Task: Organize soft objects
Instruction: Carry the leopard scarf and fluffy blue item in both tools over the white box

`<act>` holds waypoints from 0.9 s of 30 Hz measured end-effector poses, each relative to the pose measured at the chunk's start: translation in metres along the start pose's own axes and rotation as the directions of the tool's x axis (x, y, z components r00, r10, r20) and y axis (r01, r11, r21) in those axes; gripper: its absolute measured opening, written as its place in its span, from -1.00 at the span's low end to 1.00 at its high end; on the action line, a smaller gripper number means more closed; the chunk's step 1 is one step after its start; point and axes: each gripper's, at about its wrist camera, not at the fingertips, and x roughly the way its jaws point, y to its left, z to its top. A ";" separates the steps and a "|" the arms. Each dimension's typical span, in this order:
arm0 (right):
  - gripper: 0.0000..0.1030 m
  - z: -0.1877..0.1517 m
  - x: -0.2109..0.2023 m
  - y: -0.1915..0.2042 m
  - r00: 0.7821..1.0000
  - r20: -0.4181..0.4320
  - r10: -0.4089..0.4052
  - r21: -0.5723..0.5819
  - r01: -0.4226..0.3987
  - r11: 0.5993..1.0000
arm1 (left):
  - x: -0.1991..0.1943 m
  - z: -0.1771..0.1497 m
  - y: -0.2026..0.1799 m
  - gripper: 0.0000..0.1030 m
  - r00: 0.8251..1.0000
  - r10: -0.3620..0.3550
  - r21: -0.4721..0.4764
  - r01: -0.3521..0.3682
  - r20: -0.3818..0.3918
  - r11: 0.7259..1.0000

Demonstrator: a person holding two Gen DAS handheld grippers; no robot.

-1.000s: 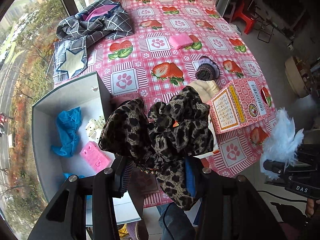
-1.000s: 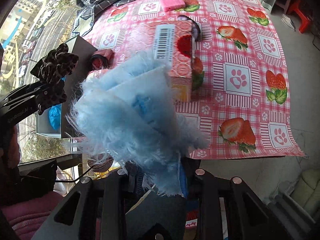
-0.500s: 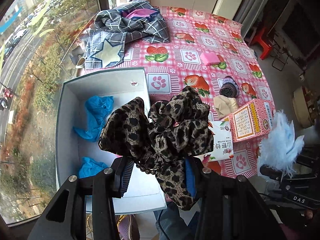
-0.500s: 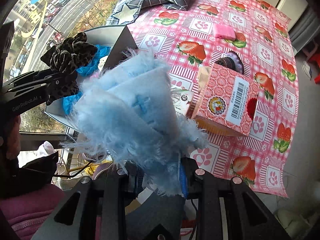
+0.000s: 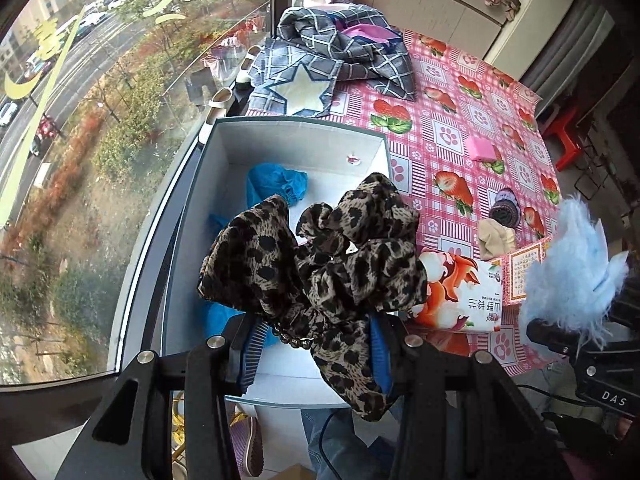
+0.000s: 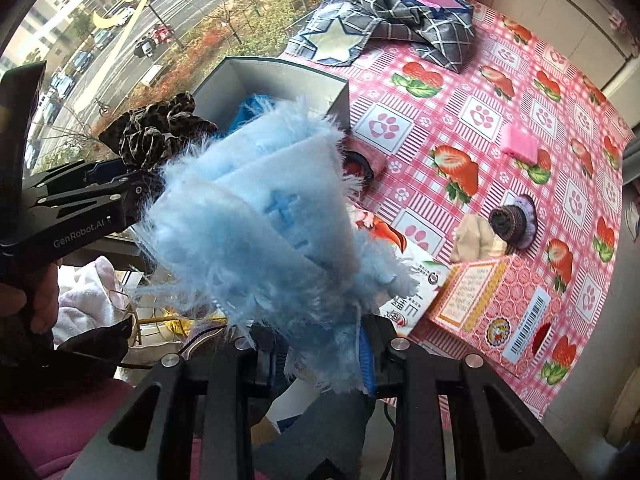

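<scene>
The left gripper (image 5: 316, 336) is clamped on a crumpled leopard-print scrunchie (image 5: 320, 256) above the open grey box (image 5: 280, 128). The right gripper (image 6: 320, 354) pinches a fluffy light-blue cloth (image 6: 256, 216) beside it.
</scene>
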 end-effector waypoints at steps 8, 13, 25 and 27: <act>-0.40 0.025 0.003 0.032 1.000 -0.001 0.010 -0.091 -0.010 0.996 | 0.000 -0.007 0.023 -0.06 1.000 0.019 -0.071 -0.019 0.000 0.997; -0.40 0.032 0.005 0.042 1.000 -0.005 0.008 -0.125 -0.009 0.992 | 0.001 -0.011 0.031 -0.06 1.000 0.025 -0.099 -0.025 -0.002 0.995; -0.40 0.042 0.005 0.050 1.000 0.009 0.012 -0.138 -0.011 0.990 | 0.003 -0.016 0.042 -0.06 0.999 0.032 -0.128 -0.033 -0.009 0.991; -0.40 0.042 0.005 0.051 1.000 0.010 0.014 -0.143 -0.012 0.990 | 0.003 -0.016 0.042 -0.06 0.999 0.032 -0.128 -0.033 -0.009 0.991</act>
